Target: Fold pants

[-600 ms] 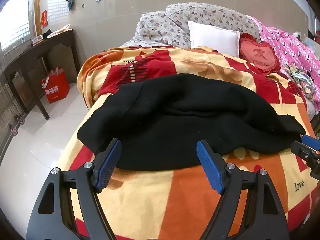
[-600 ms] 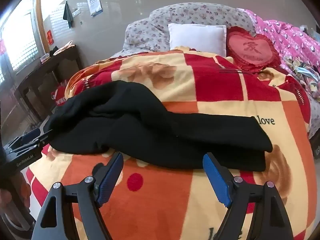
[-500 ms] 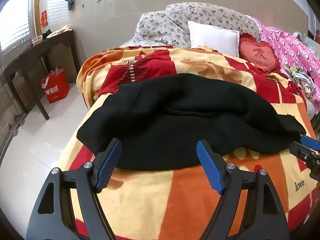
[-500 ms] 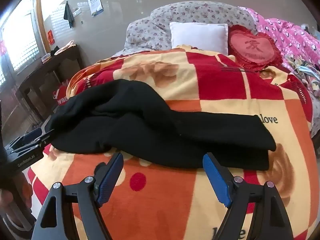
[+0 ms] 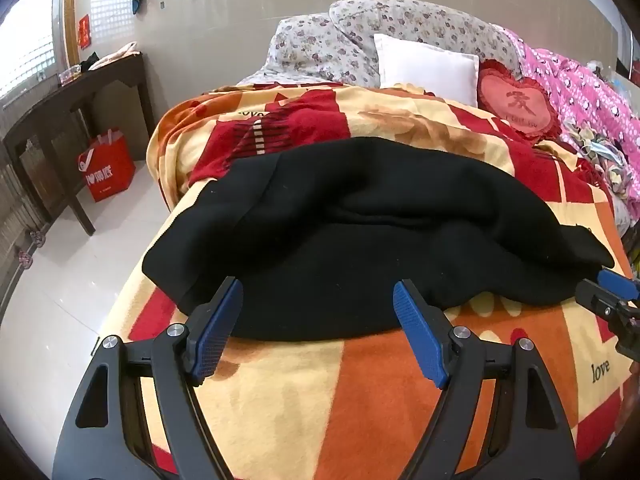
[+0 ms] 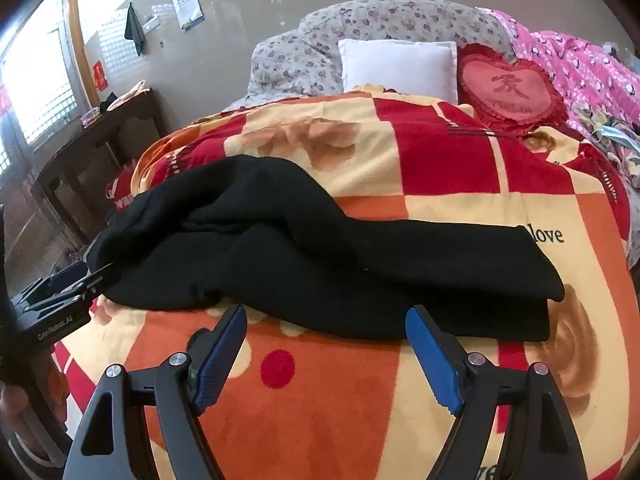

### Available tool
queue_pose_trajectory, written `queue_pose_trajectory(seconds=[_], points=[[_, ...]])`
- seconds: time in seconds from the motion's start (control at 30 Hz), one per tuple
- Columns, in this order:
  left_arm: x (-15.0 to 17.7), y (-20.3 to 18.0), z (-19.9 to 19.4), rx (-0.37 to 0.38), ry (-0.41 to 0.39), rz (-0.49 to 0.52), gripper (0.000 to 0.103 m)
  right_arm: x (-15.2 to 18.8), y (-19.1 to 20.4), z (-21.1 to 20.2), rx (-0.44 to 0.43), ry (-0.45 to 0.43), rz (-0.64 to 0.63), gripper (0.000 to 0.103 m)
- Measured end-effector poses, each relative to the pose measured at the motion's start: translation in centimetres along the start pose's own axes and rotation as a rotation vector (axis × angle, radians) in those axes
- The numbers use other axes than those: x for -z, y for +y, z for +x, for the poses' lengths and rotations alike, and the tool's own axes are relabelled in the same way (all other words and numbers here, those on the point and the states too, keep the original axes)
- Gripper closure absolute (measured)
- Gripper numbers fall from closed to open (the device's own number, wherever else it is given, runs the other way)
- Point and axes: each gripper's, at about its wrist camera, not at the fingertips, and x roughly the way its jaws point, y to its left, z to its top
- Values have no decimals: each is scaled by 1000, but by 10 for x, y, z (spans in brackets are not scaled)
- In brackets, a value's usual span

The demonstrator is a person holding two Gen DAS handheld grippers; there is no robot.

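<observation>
Nearest, two grippers, left gripper (image 5: pixel 318 320) and right gripper (image 6: pixel 326 346), are being held wide open, gripping nothing. Beyond, one pair of black pants (image 6: pixel 320 256) is lying crosswise, left-to-right, on the blanket (image 6: pixel 400 400).

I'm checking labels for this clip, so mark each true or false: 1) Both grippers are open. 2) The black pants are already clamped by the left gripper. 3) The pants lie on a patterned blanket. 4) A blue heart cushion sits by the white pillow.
1) Left gripper and right gripper open: true.
2) False: the black pants lie free, and nothing is between the fingers.
3) Pants on the patterned blanket: true.
4) False: the heart cushion beside the white pillow is red.
</observation>
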Motion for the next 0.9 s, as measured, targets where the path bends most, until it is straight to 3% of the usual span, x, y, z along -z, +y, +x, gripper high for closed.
queue_pose_trajectory(seconds=[0.7, 0.9], points=[[-9, -4, 23, 7, 48, 6, 24, -4, -7, 17, -6, 29, 9, 23], [-22, 11, 35, -24, 64, -21, 24, -10, -12, 22, -107, 52, 65, 23]])
